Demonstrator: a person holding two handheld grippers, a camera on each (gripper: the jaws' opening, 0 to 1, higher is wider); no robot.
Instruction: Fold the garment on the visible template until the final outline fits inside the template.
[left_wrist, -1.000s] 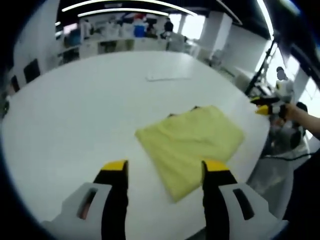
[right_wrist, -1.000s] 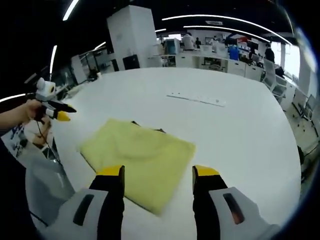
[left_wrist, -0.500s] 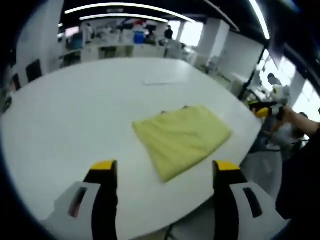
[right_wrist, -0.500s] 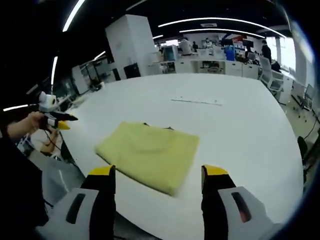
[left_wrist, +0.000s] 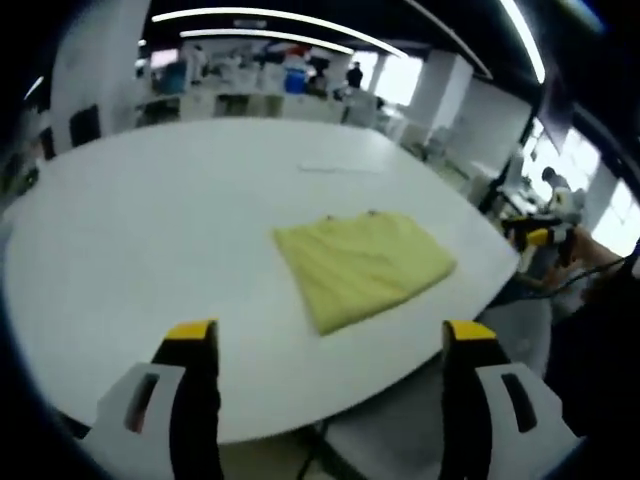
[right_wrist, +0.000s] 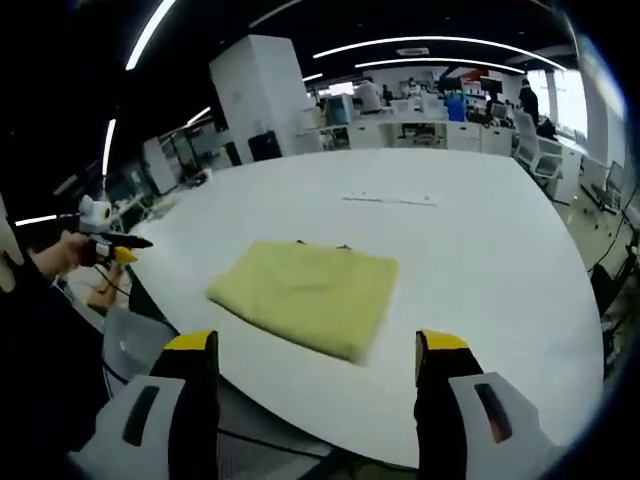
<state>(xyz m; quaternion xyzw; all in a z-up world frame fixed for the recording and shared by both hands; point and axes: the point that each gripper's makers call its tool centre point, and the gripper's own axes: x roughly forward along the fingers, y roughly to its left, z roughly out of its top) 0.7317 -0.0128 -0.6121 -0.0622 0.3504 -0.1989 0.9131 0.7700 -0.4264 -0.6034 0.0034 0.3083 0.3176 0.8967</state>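
Note:
A yellow garment (left_wrist: 360, 265) lies folded into a flat rectangle on the white round table (left_wrist: 150, 230), towards its near edge. Small dark marks peek out at the fold's far edge. My left gripper (left_wrist: 330, 335) hangs open, back from the table edge and well short of the cloth, with nothing between its fingers. In the right gripper view the same garment (right_wrist: 305, 285) rests on the table (right_wrist: 480, 260). My right gripper (right_wrist: 316, 345) is open wide and empty, also off the table's rim. Each gripper appears small in the other's view, the right one (left_wrist: 535, 237) and the left one (right_wrist: 112, 250), both held in a hand.
A thin white strip (left_wrist: 335, 167) lies on the table beyond the garment, also in the right gripper view (right_wrist: 390, 200). Desks, chairs and people stand far behind in the office. A grey chair (right_wrist: 135, 340) sits below the table edge.
Both views have drawn back from the table, so the rim and the floor below now show. Both pairs of jaws stand wider apart. The garment has not moved.

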